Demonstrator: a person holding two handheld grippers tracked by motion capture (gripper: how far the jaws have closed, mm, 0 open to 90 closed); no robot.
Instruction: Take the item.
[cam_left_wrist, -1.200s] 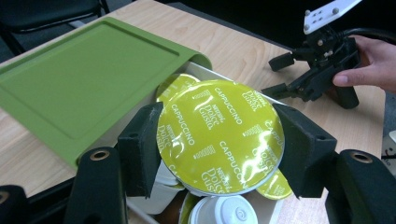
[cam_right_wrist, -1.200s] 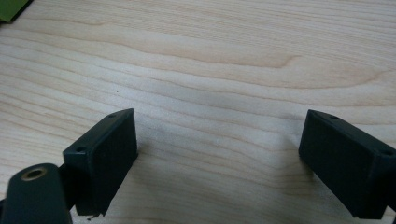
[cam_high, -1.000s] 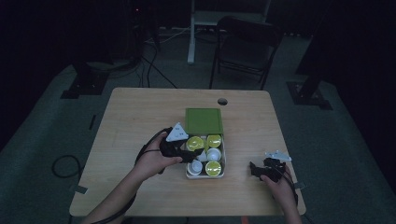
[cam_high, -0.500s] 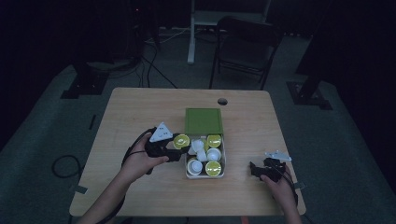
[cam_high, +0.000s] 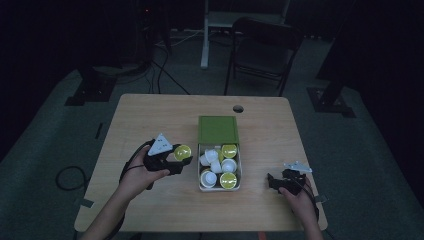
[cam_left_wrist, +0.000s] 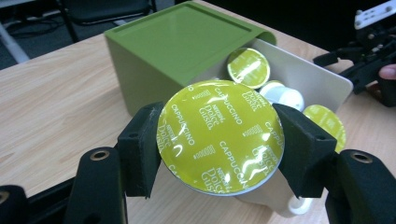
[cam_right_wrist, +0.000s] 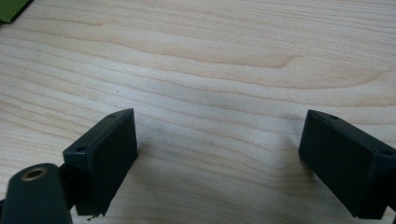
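Capsule lifted out of the box, on its way to the bare table.
Left gripper (cam_left_wrist: 219, 140) clamps the green-lidded capsule (cam_left_wrist: 220, 136) between its jaws, box (cam_left_wrist: 180, 44) just beyond them; right gripper (cam_right_wrist: 219, 158) gapes empty; next, I judge: set it down, release.

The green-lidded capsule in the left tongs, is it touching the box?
Apart. The high view shows the capsule, clamped in the left tongs, with bare table between it and the box.
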